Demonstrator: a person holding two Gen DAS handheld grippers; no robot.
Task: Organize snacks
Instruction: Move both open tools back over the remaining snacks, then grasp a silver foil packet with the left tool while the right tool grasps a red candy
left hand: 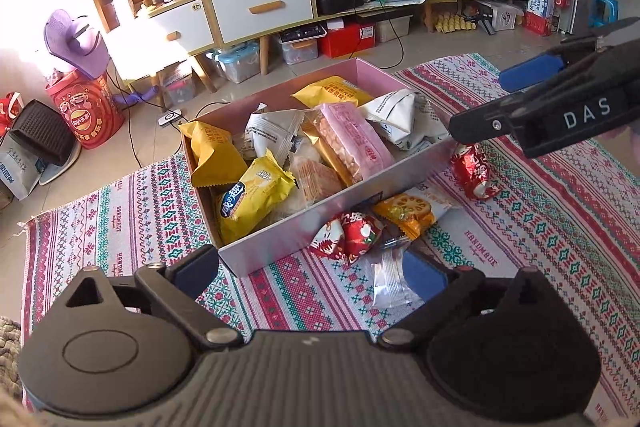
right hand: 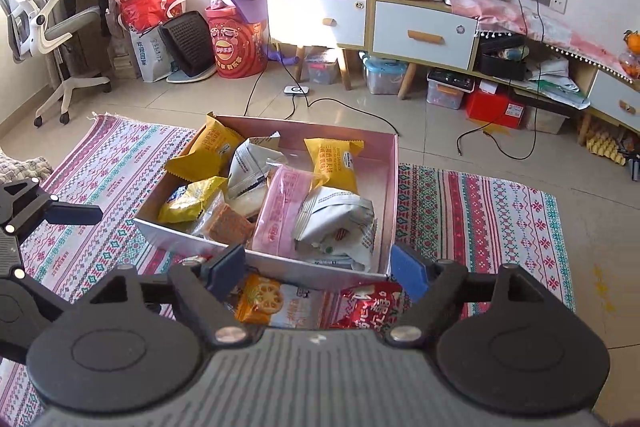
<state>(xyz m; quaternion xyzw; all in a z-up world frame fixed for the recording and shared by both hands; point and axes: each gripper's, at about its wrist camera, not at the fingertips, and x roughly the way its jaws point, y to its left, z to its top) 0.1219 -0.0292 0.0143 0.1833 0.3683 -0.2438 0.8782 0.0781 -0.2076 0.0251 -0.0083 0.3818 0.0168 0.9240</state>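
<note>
A pink box (left hand: 320, 215) on the patterned mat holds several snack packets, yellow, white and pink; it also shows in the right wrist view (right hand: 394, 187). Outside its near wall lie two red packets (left hand: 348, 233) (left hand: 474, 169), an orange lotus-root packet (left hand: 408, 211) and a clear packet (left hand: 390, 281). My left gripper (left hand: 312, 267) is open and empty over the mat, the clear packet by its right finger. My right gripper (right hand: 320, 269) is open and empty, above the orange packet (right hand: 264, 301) and a red packet (right hand: 372, 307). It appears at the right of the left wrist view (left hand: 480, 103).
The woven mat (left hand: 540, 211) lies on a tiled floor. Behind stand a wooden cabinet with drawers (left hand: 260, 7), storage bins, cables on the floor (right hand: 360, 107), a red drum (right hand: 236, 43) and an office chair (right hand: 48, 27).
</note>
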